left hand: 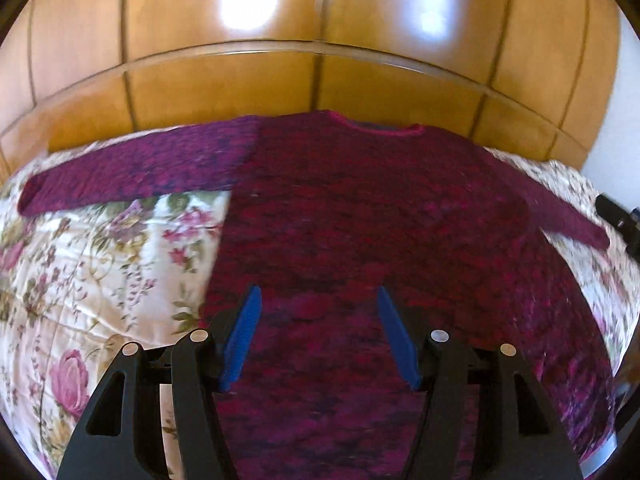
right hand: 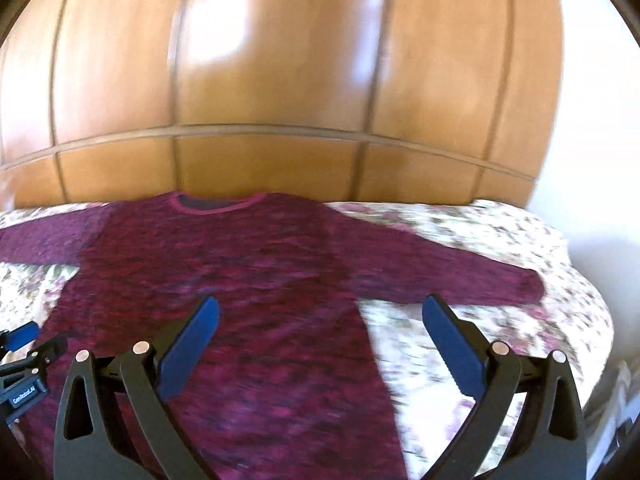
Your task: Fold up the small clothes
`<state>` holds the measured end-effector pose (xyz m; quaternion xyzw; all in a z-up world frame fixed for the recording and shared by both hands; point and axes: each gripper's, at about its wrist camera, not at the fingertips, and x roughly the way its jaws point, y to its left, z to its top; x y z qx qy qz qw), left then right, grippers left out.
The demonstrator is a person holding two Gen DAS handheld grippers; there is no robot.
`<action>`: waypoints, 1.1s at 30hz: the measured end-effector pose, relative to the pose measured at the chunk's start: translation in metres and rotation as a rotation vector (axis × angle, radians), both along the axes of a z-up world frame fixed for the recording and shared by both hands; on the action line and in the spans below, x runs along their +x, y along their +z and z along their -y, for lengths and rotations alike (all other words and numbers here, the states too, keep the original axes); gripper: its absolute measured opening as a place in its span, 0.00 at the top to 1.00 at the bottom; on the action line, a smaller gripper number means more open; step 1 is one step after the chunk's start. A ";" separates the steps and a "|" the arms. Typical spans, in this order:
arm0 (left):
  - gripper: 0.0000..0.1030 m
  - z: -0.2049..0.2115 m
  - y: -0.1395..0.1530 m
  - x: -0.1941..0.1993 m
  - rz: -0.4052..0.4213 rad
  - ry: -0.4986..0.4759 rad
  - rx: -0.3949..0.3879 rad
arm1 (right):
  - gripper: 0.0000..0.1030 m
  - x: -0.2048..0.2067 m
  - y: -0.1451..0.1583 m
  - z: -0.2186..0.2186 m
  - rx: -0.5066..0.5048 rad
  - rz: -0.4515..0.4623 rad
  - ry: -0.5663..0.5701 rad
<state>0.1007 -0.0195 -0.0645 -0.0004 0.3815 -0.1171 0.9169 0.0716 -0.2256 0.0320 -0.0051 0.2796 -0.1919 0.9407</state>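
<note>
Sweater [left hand: 360,216]: magenta knit, spread flat on floral bedspread [left hand: 100,260], sleeves out, ready for folding. Left gripper [left hand: 318,300]: jaws apart, empty, above near hem. Right gripper [right hand: 320,312]: likewise, near right sleeve [right hand: 460,276].

Both grippers spread wide, nothing held.
Left gripper [left hand: 318,296] with blue pads [left hand: 242,340] parted; right gripper [right hand: 320,306] splayed wider, blue fingertips [right hand: 188,350] well apart.
</note>
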 end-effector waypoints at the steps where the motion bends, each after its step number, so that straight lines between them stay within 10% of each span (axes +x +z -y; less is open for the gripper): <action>1: 0.42 0.004 -0.001 -0.001 0.002 -0.012 0.009 | 0.02 -0.005 0.001 0.008 -0.002 0.003 -0.025; 20: 0.40 0.066 -0.028 0.004 -0.054 -0.103 0.142 | 0.02 -0.039 -0.007 0.095 -0.023 -0.005 -0.212; 29: 0.35 0.069 -0.036 0.010 -0.060 -0.092 0.146 | 0.02 -0.031 -0.078 0.209 0.456 -0.051 -0.260; 33: 0.33 0.064 -0.038 0.012 -0.064 -0.088 0.115 | 0.21 -0.032 -0.105 0.278 0.713 0.033 -0.337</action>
